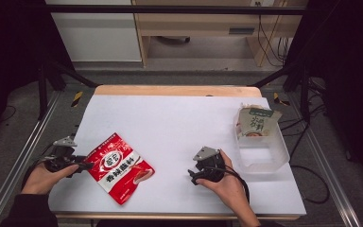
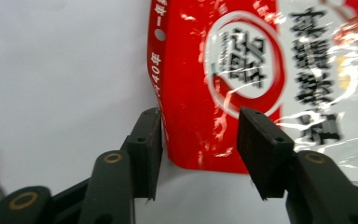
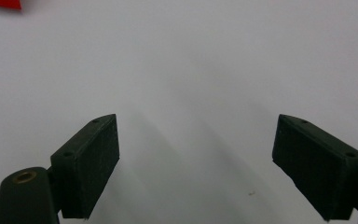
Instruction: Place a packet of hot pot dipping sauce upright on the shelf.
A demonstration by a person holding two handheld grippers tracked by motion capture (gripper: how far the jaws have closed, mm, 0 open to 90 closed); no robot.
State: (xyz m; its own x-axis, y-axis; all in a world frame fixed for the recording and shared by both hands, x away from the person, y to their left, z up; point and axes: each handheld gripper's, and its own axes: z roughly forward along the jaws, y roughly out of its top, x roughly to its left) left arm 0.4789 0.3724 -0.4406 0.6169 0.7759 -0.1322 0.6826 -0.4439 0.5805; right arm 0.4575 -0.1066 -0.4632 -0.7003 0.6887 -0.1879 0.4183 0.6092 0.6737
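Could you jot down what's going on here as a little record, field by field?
Surface: white table
Item in hand: red snack pouch, lying flat near the front left
Left tongs: corner of the pouch sits between the jaws; gap visible on both sides, not yet pinched
Right tongs: jaws wide apart, nothing between them, over bare table
Container: clear plastic tub at the right edge
In the tub: green-and-white packet leaning at its far end

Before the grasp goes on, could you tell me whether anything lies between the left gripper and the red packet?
Nothing visible does. The left gripper has its jaws on either side of the red packet's corner, with only bare white table around it.
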